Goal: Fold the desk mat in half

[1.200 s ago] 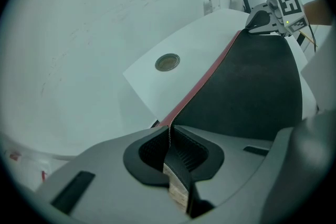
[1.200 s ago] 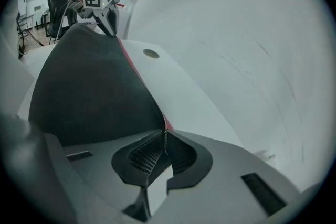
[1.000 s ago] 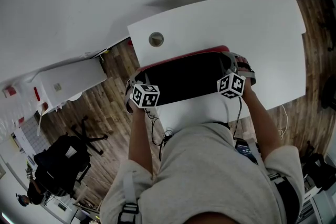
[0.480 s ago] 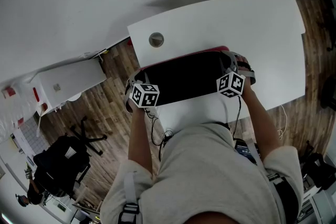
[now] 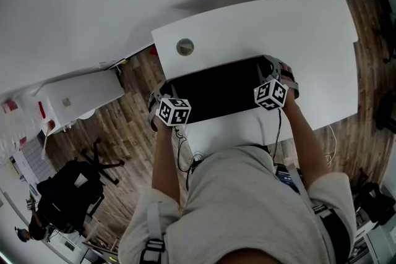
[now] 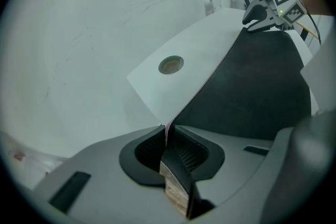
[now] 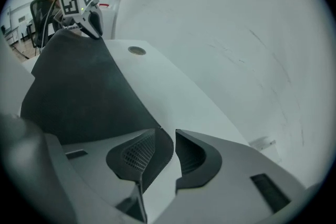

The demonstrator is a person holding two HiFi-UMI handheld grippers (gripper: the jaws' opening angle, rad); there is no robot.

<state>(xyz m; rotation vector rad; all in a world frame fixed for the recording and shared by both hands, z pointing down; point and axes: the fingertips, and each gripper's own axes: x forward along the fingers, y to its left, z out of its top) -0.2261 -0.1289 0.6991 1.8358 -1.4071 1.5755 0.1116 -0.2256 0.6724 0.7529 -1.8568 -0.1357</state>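
— Desks, mats?
— One white desk (image 5: pixel 309 28), one black desk mat (image 5: pixel 216 93) across its near side, one round cable hole (image 5: pixel 185 46).
— Claws?
— Two: left gripper (image 6: pixel 167 136) pinches the mat's corner; right gripper (image 7: pixel 173 139) has just been opening, jaws spread, mat edge loose beside one pad.

I am standing in what is looking like an office: a white desk (image 5: pixel 309 28) with a round cable hole (image 5: pixel 185 46), a second white desk (image 5: pixel 80 93), and a black office chair (image 5: pixel 69 187) sitting on the wood-plank floor (image 5: pixel 130 127).
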